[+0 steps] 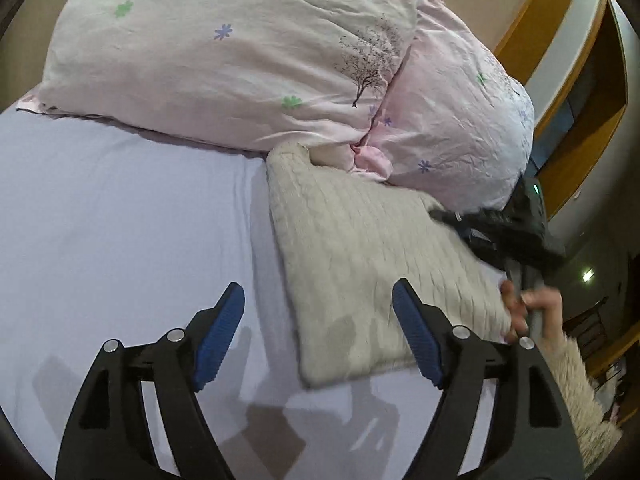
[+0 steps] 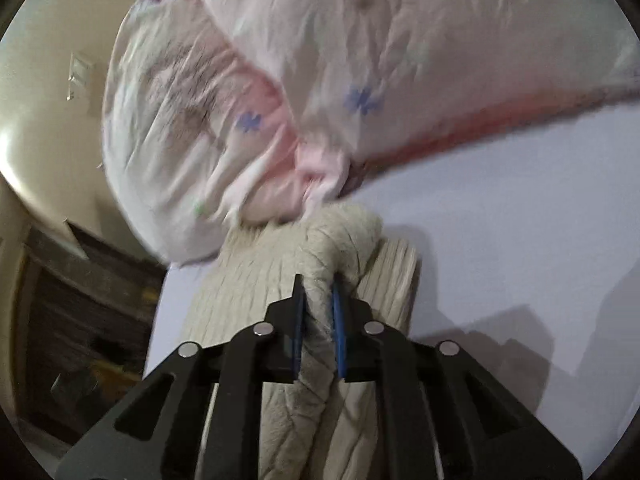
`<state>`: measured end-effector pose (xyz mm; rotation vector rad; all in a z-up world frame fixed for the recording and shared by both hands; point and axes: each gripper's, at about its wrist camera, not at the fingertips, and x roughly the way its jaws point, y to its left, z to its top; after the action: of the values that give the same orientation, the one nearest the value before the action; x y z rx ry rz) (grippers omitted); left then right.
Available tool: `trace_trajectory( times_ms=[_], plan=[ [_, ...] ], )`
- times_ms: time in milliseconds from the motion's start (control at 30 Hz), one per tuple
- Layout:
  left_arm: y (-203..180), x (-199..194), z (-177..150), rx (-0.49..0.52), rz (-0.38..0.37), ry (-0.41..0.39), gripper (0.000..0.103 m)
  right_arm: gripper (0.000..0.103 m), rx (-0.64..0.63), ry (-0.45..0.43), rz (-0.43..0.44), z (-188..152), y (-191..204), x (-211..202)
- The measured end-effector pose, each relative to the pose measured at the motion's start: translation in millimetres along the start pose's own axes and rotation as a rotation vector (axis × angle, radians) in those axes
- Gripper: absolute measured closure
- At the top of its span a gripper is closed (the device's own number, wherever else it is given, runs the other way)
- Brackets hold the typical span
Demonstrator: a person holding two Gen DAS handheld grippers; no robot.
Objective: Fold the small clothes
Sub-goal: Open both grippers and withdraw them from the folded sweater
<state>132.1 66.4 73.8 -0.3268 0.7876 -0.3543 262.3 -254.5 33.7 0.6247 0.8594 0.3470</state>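
Observation:
A cream knitted garment [image 1: 360, 264] lies folded on the lilac bed sheet [image 1: 120, 208], its far end against the pillows. My left gripper [image 1: 318, 320] is open and empty, hovering above the sheet by the garment's near left edge. My right gripper [image 2: 318, 300] is shut on a bunched fold of the knitted garment [image 2: 340, 240] and holds it up off the rest of the cloth. The right gripper also shows in the left wrist view [image 1: 516, 236], at the garment's right side, with the person's hand [image 1: 532, 312] on it.
Two pink flowered pillows [image 1: 240, 60] lie at the head of the bed, touching the garment's far end; they also show in the right wrist view [image 2: 280, 100]. A wooden frame [image 1: 580, 80] and dark furniture [image 2: 80, 320] stand beside the bed.

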Motion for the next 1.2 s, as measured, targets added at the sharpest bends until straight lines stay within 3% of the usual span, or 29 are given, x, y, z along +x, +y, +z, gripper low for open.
trace_trajectory(
  times_ms=[133,233,267,300,367,433,533,633,767,933,1067,1200],
  plan=[
    [-2.0,-13.5,-18.9,0.057,0.08,-0.025,0.018,0.092,0.066,-0.01,-0.068,4.7,-11.6,4.5],
    [-3.2,-13.7,-30.8,0.085,0.122,-0.011,0.011,0.077,-0.028,-0.076,-0.146,-8.0,8.1,-17.5],
    [-4.3,-13.2,-34.1,0.095,0.14,-0.002,0.007,0.059,-0.056,-0.116,-0.201,-15.2,14.3,-31.6],
    [-6.9,-12.2,-38.3,0.11,0.165,0.009,0.005,0.03,-0.076,-0.148,-0.232,-22.2,18.5,-43.7],
    [-12.2,-9.8,-45.3,0.132,0.222,0.028,0.001,0.002,-0.125,-0.241,-0.284,-42.0,22.0,-81.2],
    [-16.9,-5.5,-49.8,0.15,0.253,0.052,0.001,0.002,-0.174,-0.304,-0.355,-70.8,29.5,-114.2],
    [-24.2,4.6,-57.5,0.171,0.267,0.099,0.001,0.002,-0.189,-0.196,-0.463,-106.2,30.1,-126.8],
    [-33.3,14.7,-64.3,0.212,0.312,0.129,0.001,0.002,-0.219,-0.107,-0.367,-141.8,34.3,-112.9],
    [-40.4,29.7,-71.5,0.269,0.379,0.182,0.001,0.002,-0.304,-0.051,-0.434,-176.4,51.5,-80.8],
    [-36.9,30.8,-71.8,0.257,0.368,0.187,0.001,0.004,-0.424,-0.049,-0.569,-190.5,72.2,-52.4],
    [-37.7,29.5,-73.4,0.257,0.369,0.175,0.001,0.003,-0.423,0.009,-0.603,-194.3,67.6,-37.8],
    [-37.0,29.6,-72.9,0.261,0.367,0.173,0.001,0.002,-0.38,0.015,-0.584,-190.7,59.6,-42.1]
  ],
)
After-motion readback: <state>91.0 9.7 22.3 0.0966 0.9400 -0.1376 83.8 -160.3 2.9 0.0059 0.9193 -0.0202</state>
